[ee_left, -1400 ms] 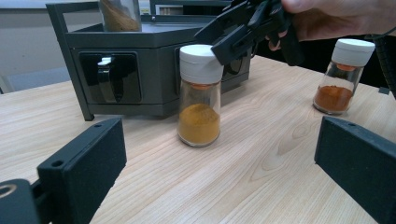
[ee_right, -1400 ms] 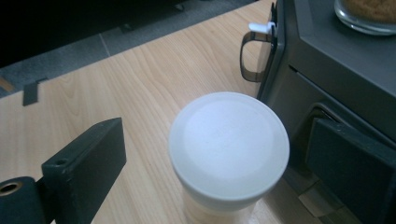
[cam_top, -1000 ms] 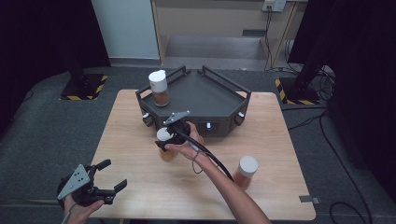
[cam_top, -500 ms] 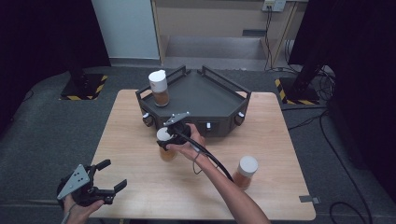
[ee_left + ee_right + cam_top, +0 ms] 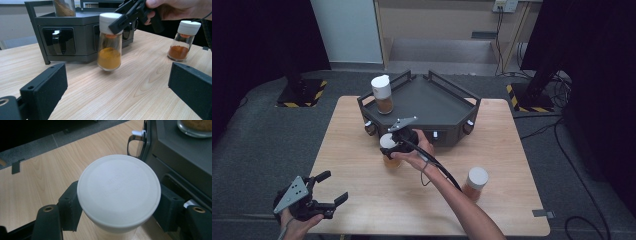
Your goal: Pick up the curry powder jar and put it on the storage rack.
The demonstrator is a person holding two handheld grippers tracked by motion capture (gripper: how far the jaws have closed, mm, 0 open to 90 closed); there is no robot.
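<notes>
A glass spice jar of yellow-orange powder (image 5: 109, 56) with a white cap (image 5: 118, 192) stands in front of the dark tray, leaning a little. My right gripper (image 5: 391, 144) is shut on that cap, one pad on each side (image 5: 71, 206). The right gripper (image 5: 125, 17) reaches the jar from above and from the right. I cannot tell whether the jar's base touches the wood. My left gripper (image 5: 329, 189) rests open and empty near the table's front left corner, its jaws (image 5: 117, 90) wide apart and pointing at the jar.
A dark grey hexagonal tray (image 5: 432, 102) with raised rails sits at the table's far middle. A brown-powder jar (image 5: 382, 94) stands in its left corner. A jar of red powder (image 5: 475, 184) stands on the wood at the front right.
The right gripper has shifted slightly at the jar's cap. The left gripper has kept still.
</notes>
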